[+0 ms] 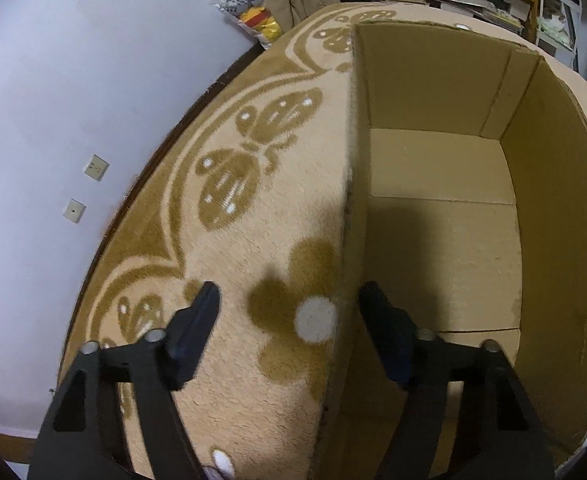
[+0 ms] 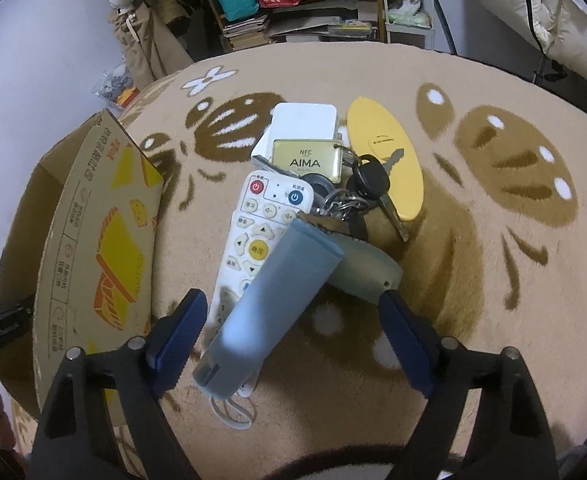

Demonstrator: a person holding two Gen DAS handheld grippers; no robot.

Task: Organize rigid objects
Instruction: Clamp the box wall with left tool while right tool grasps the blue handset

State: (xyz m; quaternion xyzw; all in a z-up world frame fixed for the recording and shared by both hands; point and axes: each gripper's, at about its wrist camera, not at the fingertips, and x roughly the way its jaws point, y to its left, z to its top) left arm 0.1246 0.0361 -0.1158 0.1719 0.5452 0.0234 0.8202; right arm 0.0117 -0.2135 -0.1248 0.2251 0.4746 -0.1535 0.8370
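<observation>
In the right wrist view a pile lies on the tan rug: a blue-grey oblong case (image 2: 265, 312) on top of a white remote (image 2: 253, 232), a pale green case (image 2: 363, 270), a key bunch (image 2: 367, 184) with a gold AIMA tag (image 2: 307, 158), a white square box (image 2: 303, 122) and a yellow oval case (image 2: 385, 156). My right gripper (image 2: 293, 336) is open, its fingers on either side of the blue-grey case's near end. My left gripper (image 1: 289, 320) is open and empty, straddling the left wall (image 1: 347, 216) of the empty cardboard box (image 1: 445, 240).
The cardboard box (image 2: 93, 256) stands left of the pile in the right wrist view. The patterned rug (image 1: 229, 184) ends at a dark edge by a white wall (image 1: 53, 100). Shelves with books (image 2: 249, 28) and clutter stand beyond the rug.
</observation>
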